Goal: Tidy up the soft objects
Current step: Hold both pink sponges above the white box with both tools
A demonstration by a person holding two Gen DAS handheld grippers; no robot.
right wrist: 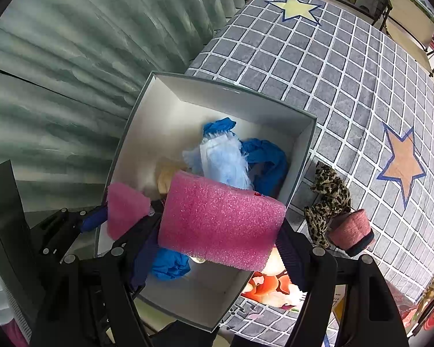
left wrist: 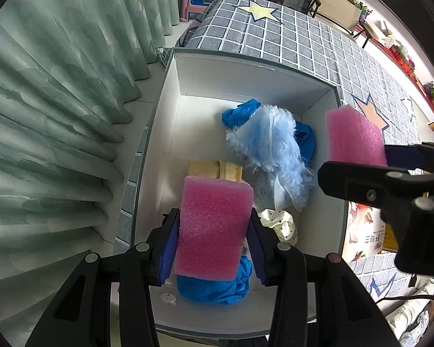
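**Two pink sponges held over the white box**

While pointing steeply down over the box point(left wrist: 170, 121), grips a pink sponge point(left wrist: 215, 227) squarely between its blue pads: left gripper point(left wrist: 214, 245), jaws set narrow and pressed on the sponge's two sides. Holds a second, longer pink sponge point(right wrist: 221, 221) crosswise: right gripper point(right wrist: 217, 248), jaws set wider, pads against the sponge's ends. Both sponges in the air above the box, not touching its contents; the right one near the box's right wall, seen from the left wrist at point(left wrist: 354, 137).

Inside the box already: crumpled blue cloth point(left wrist: 240, 112) at the far end, a pale blue fluffy piece point(left wrist: 272, 150) lying over it, a yellow sponge point(left wrist: 214, 169) just beyond the left sponge, a white dotted cloth point(left wrist: 280, 222) to the right, more blue cloth point(left wrist: 214, 287) at the near end.

Box resting on a grey checked cover point(right wrist: 347, 66) with star patches. Outside the box, just beside its right wall: a leopard-print cloth point(right wrist: 329, 199) touching a dusty-pink roll point(right wrist: 351, 228). Green curtain point(left wrist: 58, 101) along the left.
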